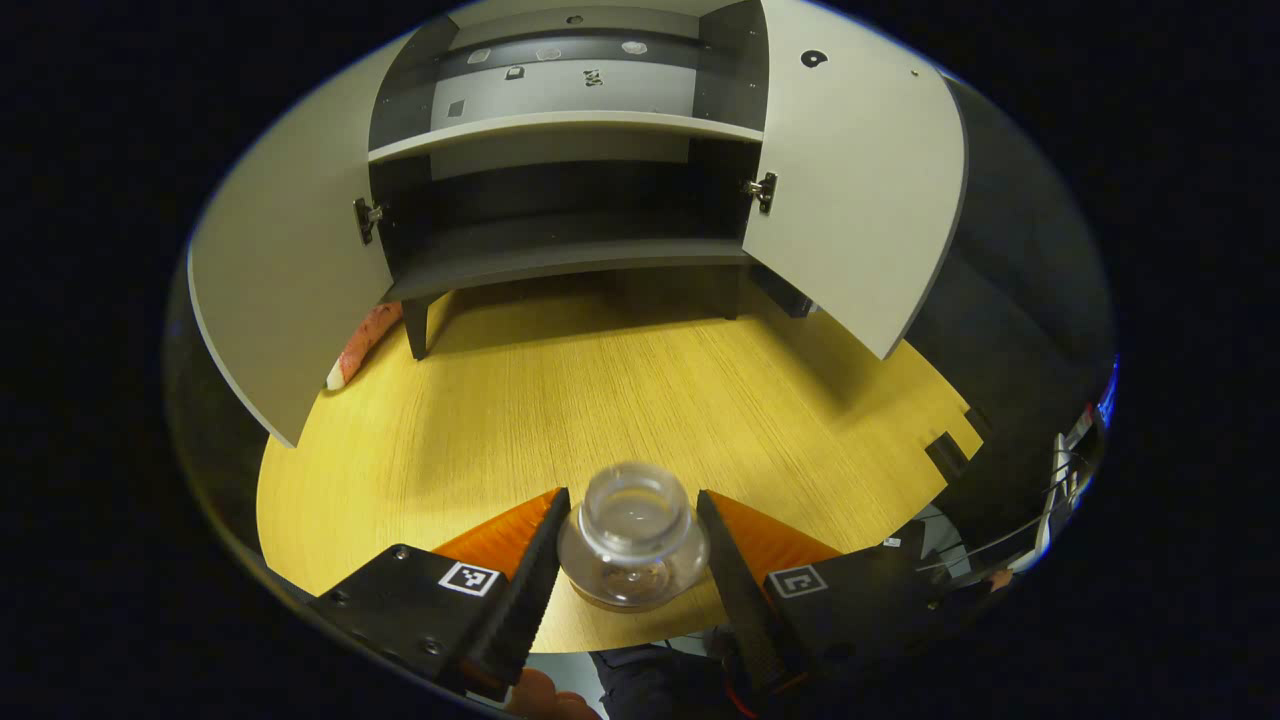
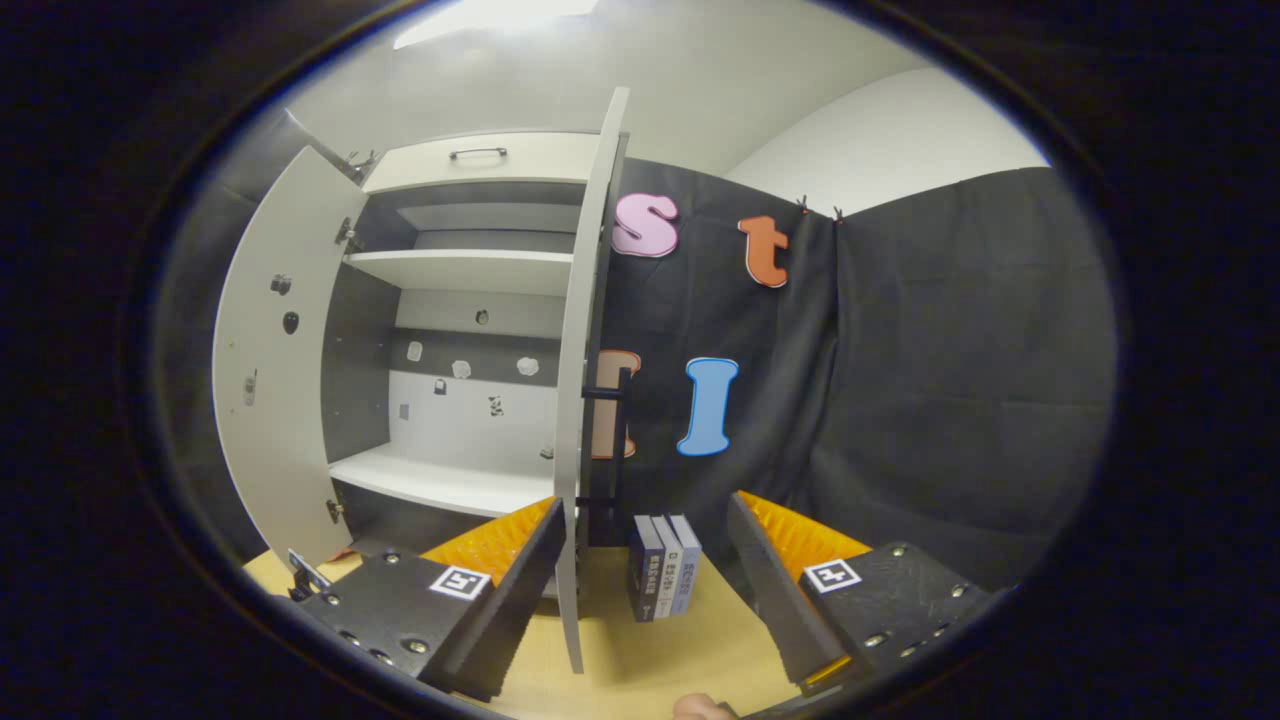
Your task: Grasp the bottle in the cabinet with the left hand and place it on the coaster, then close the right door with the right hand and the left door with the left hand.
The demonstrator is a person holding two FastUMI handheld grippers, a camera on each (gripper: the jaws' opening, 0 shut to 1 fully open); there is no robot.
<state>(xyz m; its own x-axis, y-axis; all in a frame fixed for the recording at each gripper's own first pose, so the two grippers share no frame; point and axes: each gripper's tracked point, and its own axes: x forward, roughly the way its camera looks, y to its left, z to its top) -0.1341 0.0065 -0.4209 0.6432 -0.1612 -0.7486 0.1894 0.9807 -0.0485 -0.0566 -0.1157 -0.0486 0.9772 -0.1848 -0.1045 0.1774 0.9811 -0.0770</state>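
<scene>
Two tongs at work: left tongs (image 1: 632, 545) flank the small clear glass bottle (image 1: 633, 535) on the yellow wooden counter (image 1: 620, 400), before the grey cabinet (image 1: 570, 190); clamping unclear. Release gently. Right tongs (image 2: 645, 560) gape astride the right door (image 2: 590, 350).

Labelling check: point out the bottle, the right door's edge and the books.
bottle (image 1: 633, 520), left gripper view, on its clear rim between the fingers.
right door (image 2: 590, 330), right gripper view, on its near edge.
books (image 2: 665, 575), right gripper view, on the middle spine.

Bottle (image 1: 633, 538) hides its coaster (perhaps seated); orange object (image 1: 362, 344) half-hidden.
</scene>
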